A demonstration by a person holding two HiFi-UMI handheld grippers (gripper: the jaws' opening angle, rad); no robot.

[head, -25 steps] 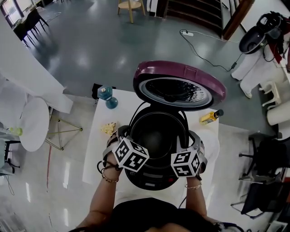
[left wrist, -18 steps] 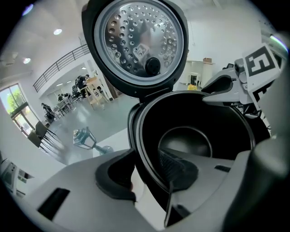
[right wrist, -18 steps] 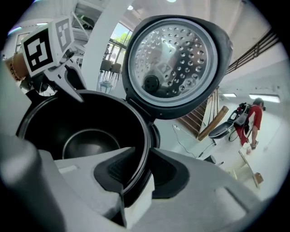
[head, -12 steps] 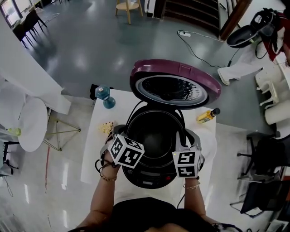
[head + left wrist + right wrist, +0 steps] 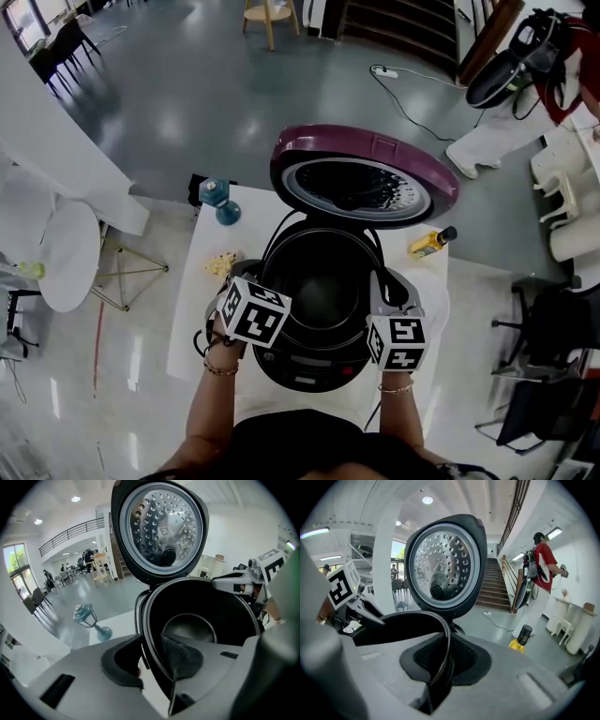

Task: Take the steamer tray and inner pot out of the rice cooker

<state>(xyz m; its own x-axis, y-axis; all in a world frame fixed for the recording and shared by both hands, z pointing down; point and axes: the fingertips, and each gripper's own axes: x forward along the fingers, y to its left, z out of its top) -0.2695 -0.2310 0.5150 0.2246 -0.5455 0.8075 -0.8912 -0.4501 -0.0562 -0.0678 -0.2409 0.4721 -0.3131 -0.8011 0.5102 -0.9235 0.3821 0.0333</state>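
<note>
Left gripper [image 5: 151,662] and right gripper [image 5: 440,668] pinch the black inner vessel [image 5: 323,281] by its rim.
Their jaws have just been closing; each has the rim clamped, one pad inside and one outside. The vessel is in the rice cooker [image 5: 309,371] between the grippers, on the tabletop [image 5: 200,314]. The purple lid [image 5: 367,150] stands open beyond their tips.
</note>
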